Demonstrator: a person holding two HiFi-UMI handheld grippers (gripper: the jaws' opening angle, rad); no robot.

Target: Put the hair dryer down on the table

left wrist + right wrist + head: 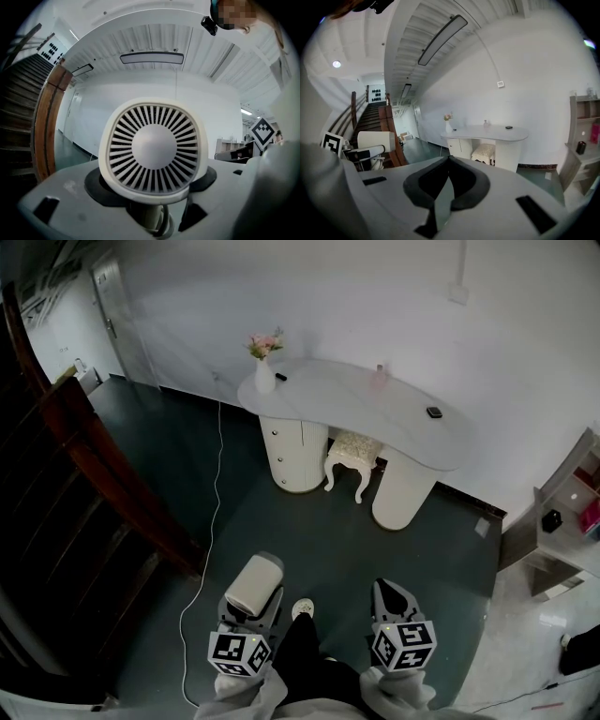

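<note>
I hold a white hair dryer (255, 584) low in front of the person, with my left gripper (247, 613) shut on its handle. In the left gripper view its round rear grille (153, 147) fills the middle, above the left gripper (154, 208). The right gripper view shows the hair dryer (375, 140) off to the left. My right gripper (392, 601) hangs beside it, shut and empty, and in its own view the right gripper (447, 180) has its pads meeting at the tips. The white curved table (366, 404) stands several steps ahead against the wall; the table (487, 135) shows again beyond the right jaws.
On the table are a vase of flowers (265, 371), a small bottle (380, 376) and a small black object (434, 412). A white stool (354, 451) sits under it. A wooden stair rail (103, 465) runs on the left, a white cord (215, 521) lies on the floor, and a shelf unit (562, 521) stands at the right.
</note>
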